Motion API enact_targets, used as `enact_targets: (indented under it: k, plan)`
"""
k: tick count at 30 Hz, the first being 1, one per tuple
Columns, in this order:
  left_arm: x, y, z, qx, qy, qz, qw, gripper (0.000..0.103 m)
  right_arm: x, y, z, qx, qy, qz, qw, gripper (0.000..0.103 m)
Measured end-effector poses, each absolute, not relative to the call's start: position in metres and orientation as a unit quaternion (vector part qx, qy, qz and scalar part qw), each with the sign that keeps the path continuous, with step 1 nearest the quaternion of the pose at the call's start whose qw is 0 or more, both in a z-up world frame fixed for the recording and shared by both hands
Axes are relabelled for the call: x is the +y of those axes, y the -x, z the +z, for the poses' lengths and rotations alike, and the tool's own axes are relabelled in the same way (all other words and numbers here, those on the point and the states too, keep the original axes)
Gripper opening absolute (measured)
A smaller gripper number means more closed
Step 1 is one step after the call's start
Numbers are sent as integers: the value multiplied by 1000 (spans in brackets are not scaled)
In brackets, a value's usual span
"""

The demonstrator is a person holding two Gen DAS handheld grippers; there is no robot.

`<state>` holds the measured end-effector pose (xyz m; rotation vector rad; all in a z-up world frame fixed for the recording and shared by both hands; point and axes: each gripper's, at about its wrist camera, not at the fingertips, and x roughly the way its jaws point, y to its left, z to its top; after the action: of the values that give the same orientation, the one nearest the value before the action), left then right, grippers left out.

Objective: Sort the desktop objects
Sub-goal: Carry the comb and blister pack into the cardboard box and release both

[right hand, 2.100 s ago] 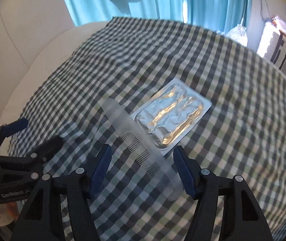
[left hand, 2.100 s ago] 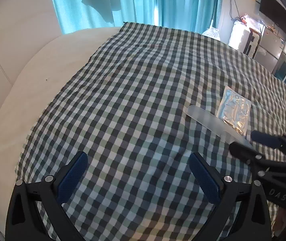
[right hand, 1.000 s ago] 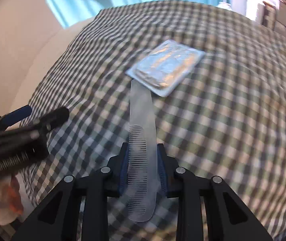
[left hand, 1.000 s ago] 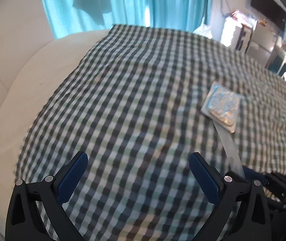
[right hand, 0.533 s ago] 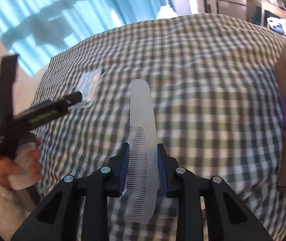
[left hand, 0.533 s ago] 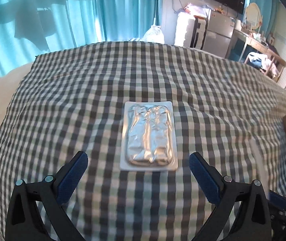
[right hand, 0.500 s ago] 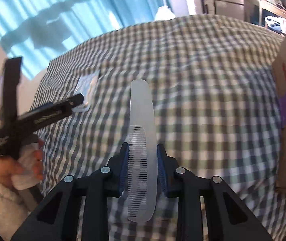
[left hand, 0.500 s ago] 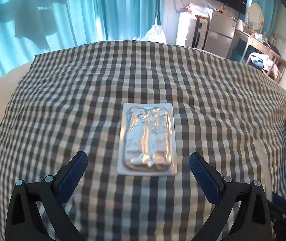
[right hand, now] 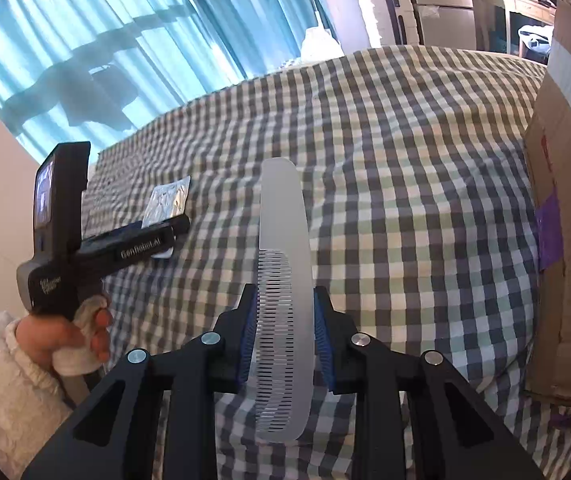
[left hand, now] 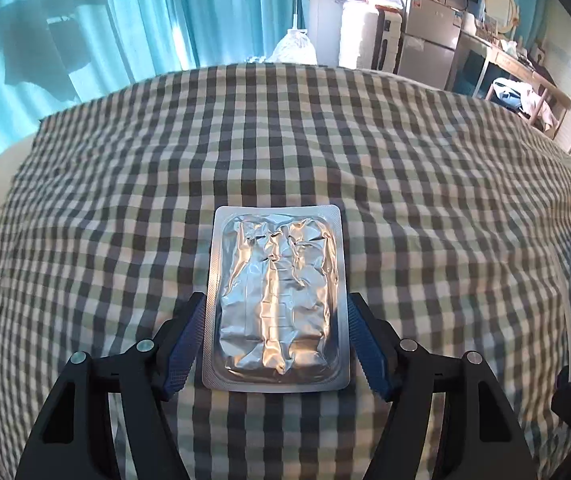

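Right gripper (right hand: 283,336) is clamped on the translucent comb (right hand: 283,280) — blue pads pressed against both long edges, roughly mid-length. Comb points toward 12 o'clock in the right wrist view, teeth half nearest the camera, plain handle end reaching out over the checked cloth (right hand: 405,200). It looks lifted off the cloth, though I can't be sure of that.

Cardboard box (right hand: 565,216) stands at 3 o'clock of the comb, at the edge of the cloth, with a patch of purple tape (right hand: 547,228) on its near face.

Left gripper (left hand: 277,340) sits over the foil blister pack (left hand: 277,296), one blue finger (left hand: 185,344) along each long side of its near half. Fingers look to be just touching the pack's edges — whether they actually squeeze it, I cannot tell. Pack lies flat on the cloth, crinkled foil up, long axis running toward 12 o'clock in the left wrist view.

From the right wrist view, the left gripper and pack are at 10 o'clock of the comb, well apart from it. The person's left hand (right hand: 65,332) holds the handle, white fuzzy sleeve (right hand: 5,392) at the wrist.

Teal curtains (left hand: 85,32) hang behind the table at 12 o'clock.
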<state>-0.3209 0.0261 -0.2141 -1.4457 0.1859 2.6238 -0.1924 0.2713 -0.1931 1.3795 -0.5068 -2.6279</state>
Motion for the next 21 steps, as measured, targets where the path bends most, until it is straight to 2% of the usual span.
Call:
enact_targets:
  k: [13,21]
  plan:
    - [43,213,-85,44,406,909,81,71,276,138,-107,-177,-398,-897,68,27]
    - [39,147,-31,32,390,917,77,71,278,76,-47,-190,-362,-909,78,27]
